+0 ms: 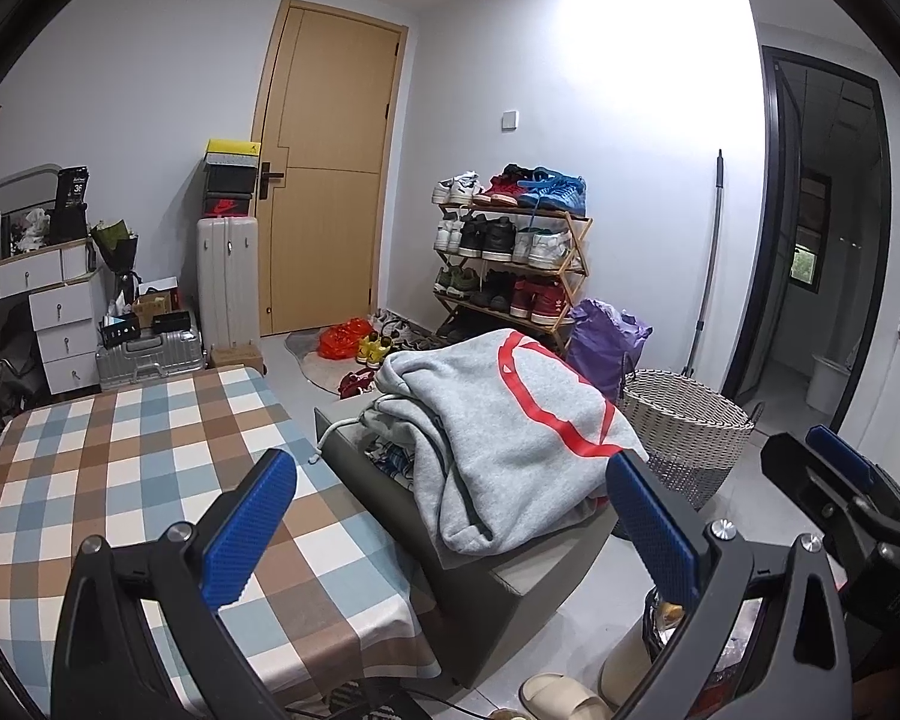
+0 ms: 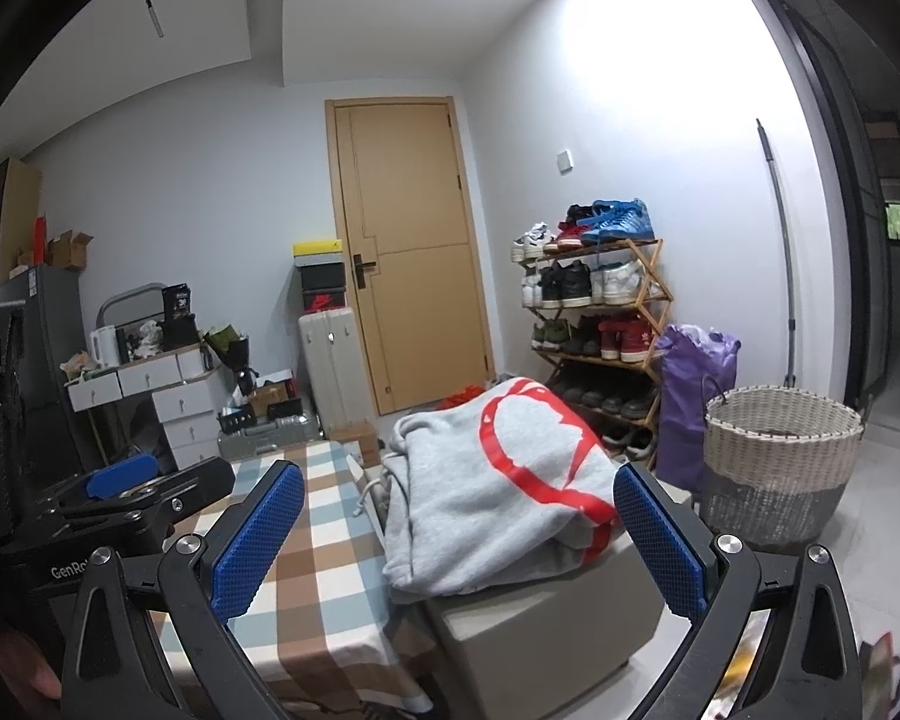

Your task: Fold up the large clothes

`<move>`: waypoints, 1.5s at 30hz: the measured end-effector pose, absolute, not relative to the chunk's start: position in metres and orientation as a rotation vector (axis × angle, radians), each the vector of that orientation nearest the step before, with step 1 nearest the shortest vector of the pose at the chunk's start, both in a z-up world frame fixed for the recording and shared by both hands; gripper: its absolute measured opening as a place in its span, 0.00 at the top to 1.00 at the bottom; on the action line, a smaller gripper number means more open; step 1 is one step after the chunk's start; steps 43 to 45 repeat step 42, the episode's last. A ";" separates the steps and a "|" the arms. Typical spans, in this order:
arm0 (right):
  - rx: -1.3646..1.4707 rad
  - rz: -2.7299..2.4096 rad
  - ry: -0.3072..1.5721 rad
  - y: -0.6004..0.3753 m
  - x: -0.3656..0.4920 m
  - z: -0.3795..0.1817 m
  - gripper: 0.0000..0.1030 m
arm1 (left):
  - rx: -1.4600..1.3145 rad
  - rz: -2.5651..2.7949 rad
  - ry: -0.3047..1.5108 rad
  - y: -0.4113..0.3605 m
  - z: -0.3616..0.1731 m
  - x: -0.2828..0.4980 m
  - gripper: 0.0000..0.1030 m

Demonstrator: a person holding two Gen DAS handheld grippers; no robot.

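Note:
A grey hoodie with a red print [image 1: 510, 420] [image 2: 498, 492] lies bunched on top of other clothes on a grey box-shaped stool [image 1: 510, 594] [image 2: 546, 630]. The stool stands beside a table with a checked cloth [image 1: 120, 468] [image 2: 324, 552]. My left gripper [image 1: 450, 528] is open, held short of the pile with nothing between its blue pads [image 1: 252, 534]. The right gripper [image 2: 459, 540] is open too, facing the hoodie and holding nothing. It also shows at the right edge of the left wrist view [image 1: 840, 480]. The left gripper [image 2: 126, 480] appears at the left of the right wrist view.
A woven basket [image 1: 684, 432] [image 2: 774, 468] stands right of the stool, with a purple bag [image 1: 606, 348] and a shoe rack [image 1: 510, 252] behind. Suitcases [image 1: 228, 282], white drawers [image 1: 60, 324] and a door [image 1: 330, 168] lie beyond the table. Slippers [image 1: 564, 696] sit on the near floor.

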State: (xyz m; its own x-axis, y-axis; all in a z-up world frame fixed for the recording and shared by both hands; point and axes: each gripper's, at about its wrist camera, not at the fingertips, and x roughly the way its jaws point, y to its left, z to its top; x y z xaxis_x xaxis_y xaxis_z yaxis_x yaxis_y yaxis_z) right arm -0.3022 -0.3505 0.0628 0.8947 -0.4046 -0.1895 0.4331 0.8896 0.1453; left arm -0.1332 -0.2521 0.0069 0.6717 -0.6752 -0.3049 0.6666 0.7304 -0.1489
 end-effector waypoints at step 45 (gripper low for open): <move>0.225 -0.461 0.156 -0.359 -0.314 0.060 0.00 | 0.010 -0.770 0.299 -0.264 0.010 -0.147 0.02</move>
